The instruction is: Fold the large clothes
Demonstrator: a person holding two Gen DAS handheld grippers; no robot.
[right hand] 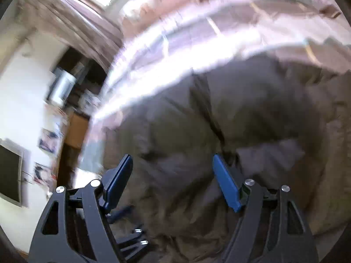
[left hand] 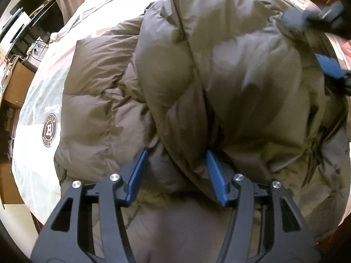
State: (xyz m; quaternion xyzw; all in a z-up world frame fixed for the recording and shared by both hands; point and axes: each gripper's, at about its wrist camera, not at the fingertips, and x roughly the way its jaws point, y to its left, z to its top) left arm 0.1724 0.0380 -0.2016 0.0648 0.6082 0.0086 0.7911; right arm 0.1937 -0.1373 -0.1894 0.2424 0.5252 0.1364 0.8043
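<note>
Left wrist view showed the left claw (left hand: pixel 176 155) open, its blue pads (left hand: pixel 216 175) on each side of a puffy fold, not squeezing it. Past it, the big brown puffy coat (left hand: pixel 197 76) lay folded over on the bed (left hand: pixel 39 109). The right claw (right hand: pixel 172 161) was open too, above the coat, holding nothing.

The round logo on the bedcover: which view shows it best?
The left wrist view: the logo lies sharp and unobstructed on the bedcover, left of the jacket. The right wrist view is blurred and does not show it.
</note>
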